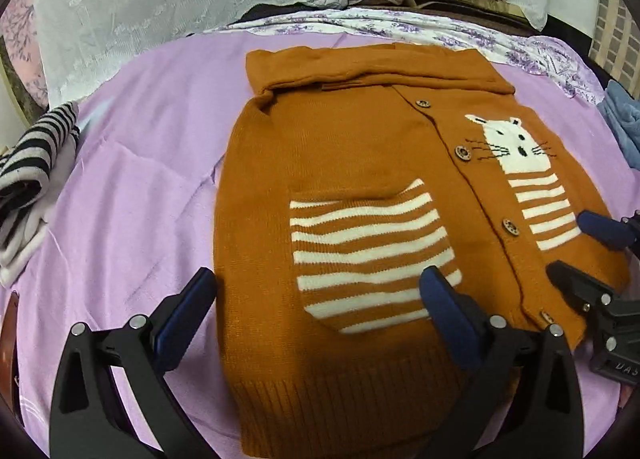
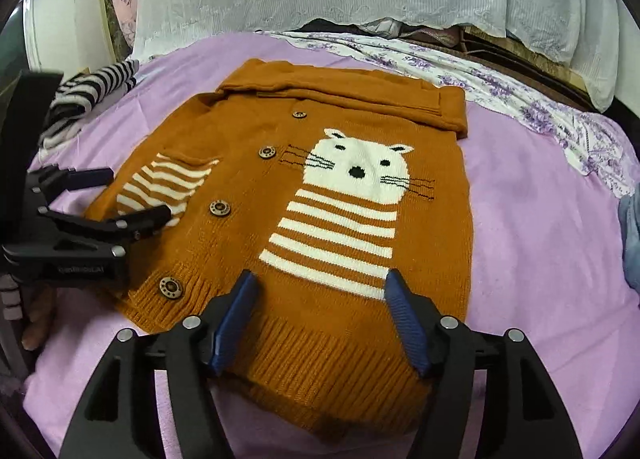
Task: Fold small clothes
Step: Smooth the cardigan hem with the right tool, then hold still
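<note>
At the near hem of the cardigan (image 2: 320, 219) on the bed (image 2: 540, 239), the left gripper (image 1: 320, 299) and right gripper (image 2: 320, 287) hover wide open and empty, sleeves apparently folded in, next pinching the hem to fold it toward the far collar.

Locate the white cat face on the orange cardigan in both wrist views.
Left wrist: cat face at upper right, right of the buttons.
Right wrist: cat face near centre, right of the buttons.
Shared landmark: the striped pocket across the button line from the cat.

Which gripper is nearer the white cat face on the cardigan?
Right. The right gripper hovers open over the hem just below the cat face; the left gripper sits across the button line, by the striped pocket.
</note>
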Demonstrator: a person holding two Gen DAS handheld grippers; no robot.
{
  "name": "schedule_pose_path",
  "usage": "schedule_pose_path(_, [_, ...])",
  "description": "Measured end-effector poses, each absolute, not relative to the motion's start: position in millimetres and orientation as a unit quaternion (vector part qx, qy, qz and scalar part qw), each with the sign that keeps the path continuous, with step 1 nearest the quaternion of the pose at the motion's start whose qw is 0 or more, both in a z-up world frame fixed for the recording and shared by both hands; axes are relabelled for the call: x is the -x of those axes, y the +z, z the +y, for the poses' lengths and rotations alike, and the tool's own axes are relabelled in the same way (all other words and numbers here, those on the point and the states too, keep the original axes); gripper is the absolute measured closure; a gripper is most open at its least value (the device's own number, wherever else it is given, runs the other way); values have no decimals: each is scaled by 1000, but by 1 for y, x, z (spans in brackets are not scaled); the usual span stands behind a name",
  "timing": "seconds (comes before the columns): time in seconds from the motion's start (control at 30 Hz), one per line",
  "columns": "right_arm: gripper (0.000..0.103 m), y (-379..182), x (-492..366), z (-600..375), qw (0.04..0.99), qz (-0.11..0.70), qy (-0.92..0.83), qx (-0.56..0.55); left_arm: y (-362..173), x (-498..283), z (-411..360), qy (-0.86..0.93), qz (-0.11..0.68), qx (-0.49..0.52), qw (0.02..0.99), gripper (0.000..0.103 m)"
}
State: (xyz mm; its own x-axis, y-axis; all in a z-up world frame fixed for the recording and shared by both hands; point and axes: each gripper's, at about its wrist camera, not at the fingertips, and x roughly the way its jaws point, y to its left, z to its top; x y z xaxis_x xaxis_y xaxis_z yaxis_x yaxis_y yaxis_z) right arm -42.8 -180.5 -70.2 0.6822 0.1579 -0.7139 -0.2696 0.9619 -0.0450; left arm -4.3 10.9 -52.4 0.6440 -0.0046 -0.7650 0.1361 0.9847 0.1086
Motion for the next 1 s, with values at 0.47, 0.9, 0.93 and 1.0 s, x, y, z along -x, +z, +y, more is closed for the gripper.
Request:
schedule_pose_path(0.47, [29, -60, 51, -194, 928, 350, 120, 41, -47, 15, 5, -29, 391, -95, 915, 4])
schedule_pose_path(0.9, [28, -60, 49, -198, 929, 350, 122, 24, -46, 16, 5, -29, 391, -91, 916, 4])
schedule_pose_path(0.93, [28, -60, 50, -198, 929, 348, 122, 23, -46, 17, 5, -29, 390, -90, 916, 4])
schedule_pose_path(1.0, [28, -59, 50, -199, 930, 347, 122, 22, -45, 16, 6, -29, 390, -90, 916, 4])
